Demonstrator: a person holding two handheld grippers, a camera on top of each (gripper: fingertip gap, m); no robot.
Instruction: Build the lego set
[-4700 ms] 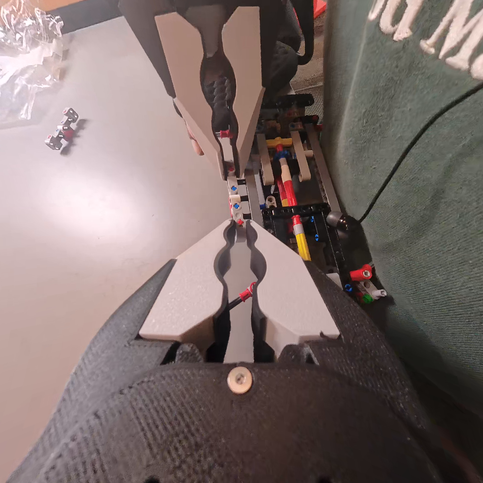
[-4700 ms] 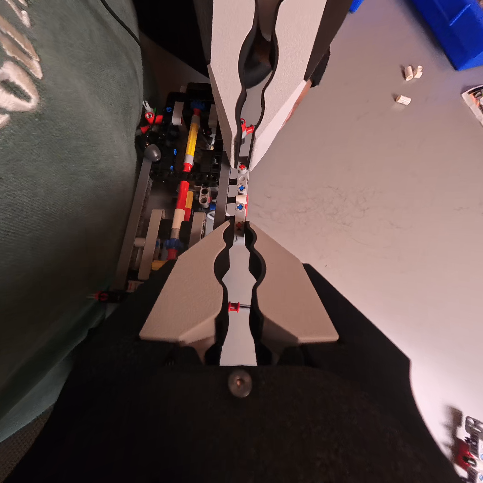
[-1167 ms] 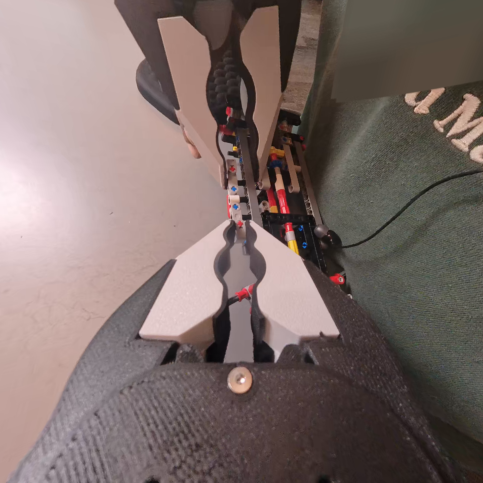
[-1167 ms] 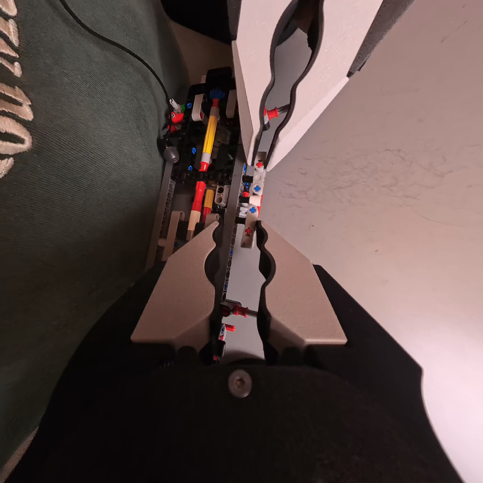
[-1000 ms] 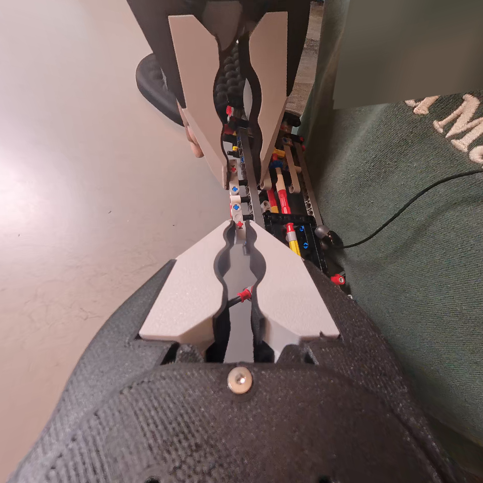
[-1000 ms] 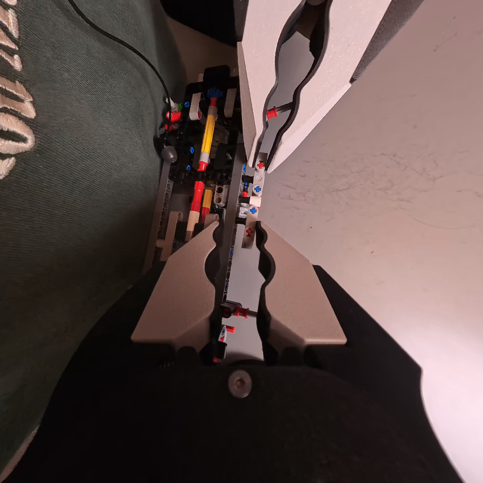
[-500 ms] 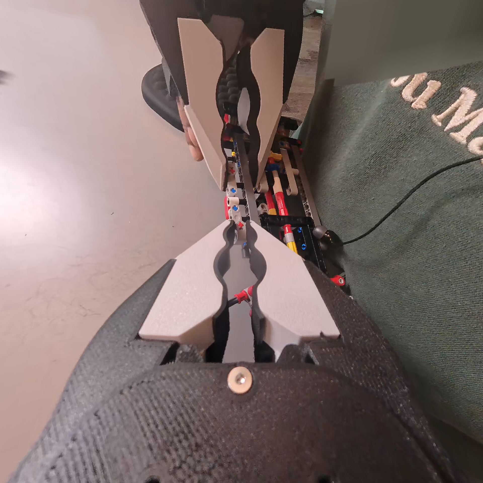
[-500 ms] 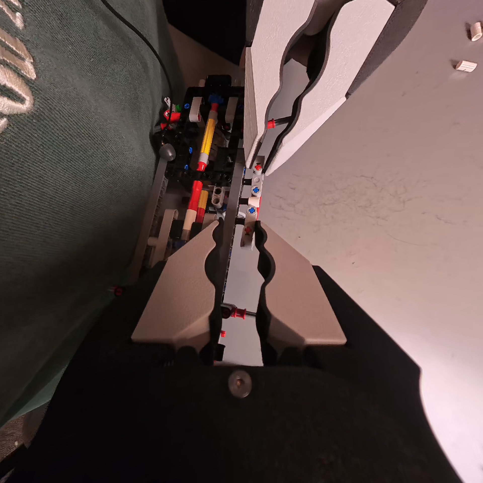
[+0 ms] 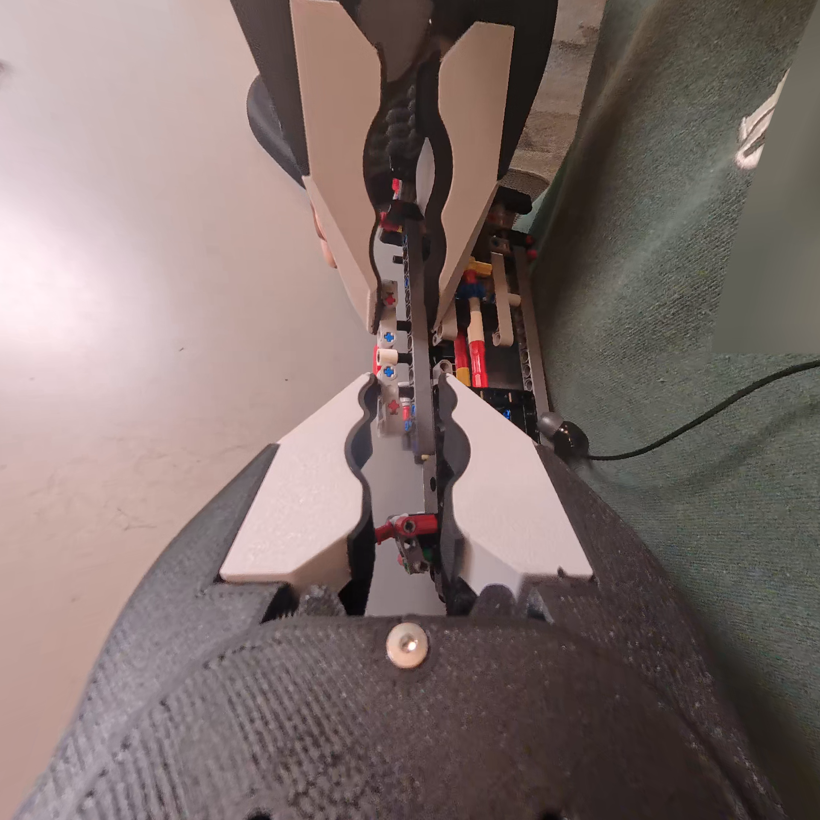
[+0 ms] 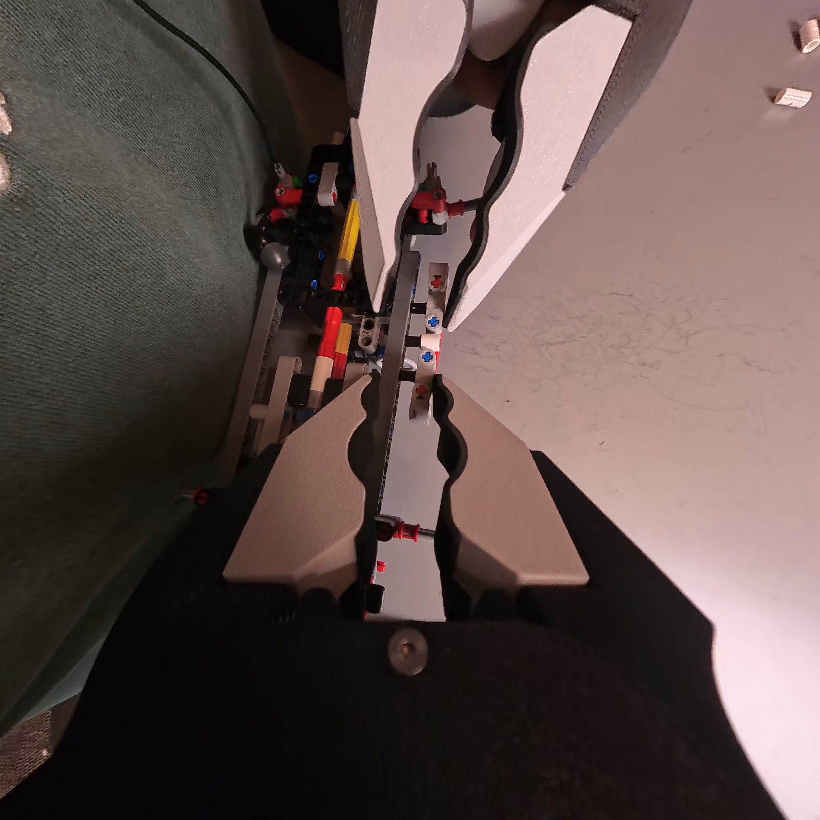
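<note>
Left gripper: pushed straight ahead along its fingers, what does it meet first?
Probably the right gripper, facing it tip to tip along the lego frame both straddle; depth is uncertain.

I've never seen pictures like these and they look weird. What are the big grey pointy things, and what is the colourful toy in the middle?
The grey pointy things are two hand-held grabbers. A person holds one in each hand, and each carries a camera that looks along its two fingers, so each picture shows its own grabber at the bottom and the other one at the top. One picture is from the left gripper, the other from the right gripper. Between them is a half-built lego model with red, yellow and blue parts, next to the person's green sweater. Both grabbers have their fingers around the model's long grey beam and a small white piece pinned to its side. A few small loose pieces lie on the pale table.
</note>
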